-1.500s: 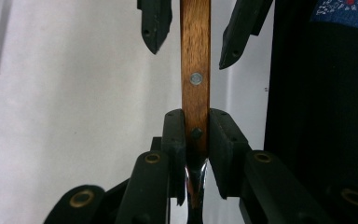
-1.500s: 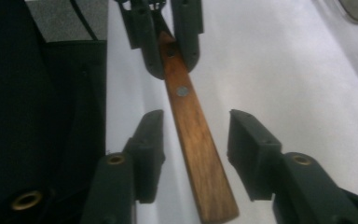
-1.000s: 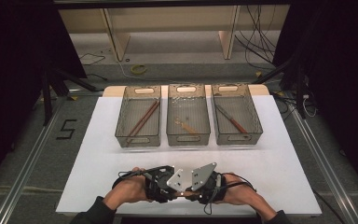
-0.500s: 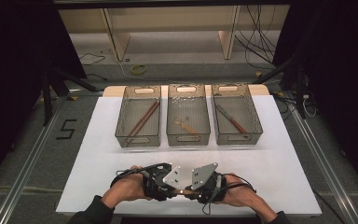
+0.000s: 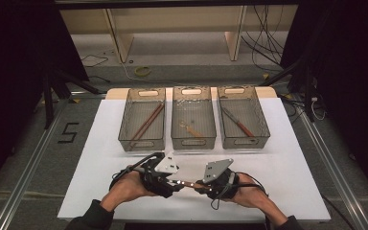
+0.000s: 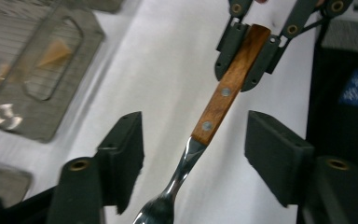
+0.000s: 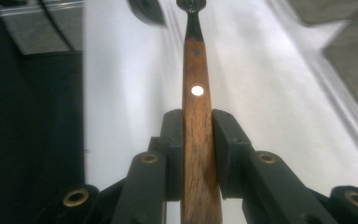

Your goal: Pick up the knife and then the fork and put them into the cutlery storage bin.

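A white tabletop [image 5: 100, 187] sits in a dark room with cables on the grey floor [image 5: 191, 60] beyond. At twelve o'clock stand three mesh trays [image 5: 142, 122]. At six o'clock, the right gripper [image 7: 196, 154] clamps the wooden handle of a utensil [image 6: 223, 95], held above the tabletop. The left gripper [image 6: 193, 149] has just been opening; its jaws stand apart, clear of the utensil's metal neck between them.

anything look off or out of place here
Nothing stands out. The wooden-handled utensil hangs between the hands, clamped by the right gripper; the left gripper has just opened around its metal neck. The three bins sit in a straight row.
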`<control>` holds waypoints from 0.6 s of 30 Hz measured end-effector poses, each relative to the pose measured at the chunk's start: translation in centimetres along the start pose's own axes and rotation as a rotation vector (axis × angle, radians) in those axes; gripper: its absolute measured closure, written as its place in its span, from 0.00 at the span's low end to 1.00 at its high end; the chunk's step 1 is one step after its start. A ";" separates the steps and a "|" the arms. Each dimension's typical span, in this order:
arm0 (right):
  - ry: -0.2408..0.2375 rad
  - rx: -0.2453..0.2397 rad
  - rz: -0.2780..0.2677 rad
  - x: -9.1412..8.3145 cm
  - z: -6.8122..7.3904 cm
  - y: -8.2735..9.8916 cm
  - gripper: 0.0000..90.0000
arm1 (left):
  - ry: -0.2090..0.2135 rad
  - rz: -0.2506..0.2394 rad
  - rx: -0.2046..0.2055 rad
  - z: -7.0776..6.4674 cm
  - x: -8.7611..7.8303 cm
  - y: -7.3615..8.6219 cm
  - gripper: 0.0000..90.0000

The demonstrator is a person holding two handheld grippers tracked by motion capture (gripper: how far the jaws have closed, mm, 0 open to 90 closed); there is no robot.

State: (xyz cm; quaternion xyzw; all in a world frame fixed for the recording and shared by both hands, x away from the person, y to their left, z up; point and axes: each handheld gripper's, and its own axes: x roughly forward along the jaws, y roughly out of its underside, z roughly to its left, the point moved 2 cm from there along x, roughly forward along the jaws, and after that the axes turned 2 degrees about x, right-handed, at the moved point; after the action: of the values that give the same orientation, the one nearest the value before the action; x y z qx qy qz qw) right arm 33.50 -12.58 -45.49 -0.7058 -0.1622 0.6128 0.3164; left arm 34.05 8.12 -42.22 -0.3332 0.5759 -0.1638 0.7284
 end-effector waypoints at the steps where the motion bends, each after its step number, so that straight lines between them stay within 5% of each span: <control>1: 0.003 0.010 -0.003 -0.1 -0.2 0.1 0.84 | -0.007 -0.014 -0.013 0.2 -0.2 0.1 0.38; 8: 0.086 0.096 -0.034 -1.4 -2.2 0.7 0.84 | -0.064 -0.138 -0.132 1.0 -1.2 1.2 0.29; 18: 0.181 0.185 -0.083 -3.8 -4.6 1.5 0.84 | -0.094 -0.263 -0.316 2.2 -1.4 5.2 0.26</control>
State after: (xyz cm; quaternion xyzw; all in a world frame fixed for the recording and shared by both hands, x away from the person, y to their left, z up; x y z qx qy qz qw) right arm 36.97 -17.14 -43.32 -0.7187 -0.1049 0.5451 0.4187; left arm 34.96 13.45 -44.47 -0.5227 0.5115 -0.1494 0.6655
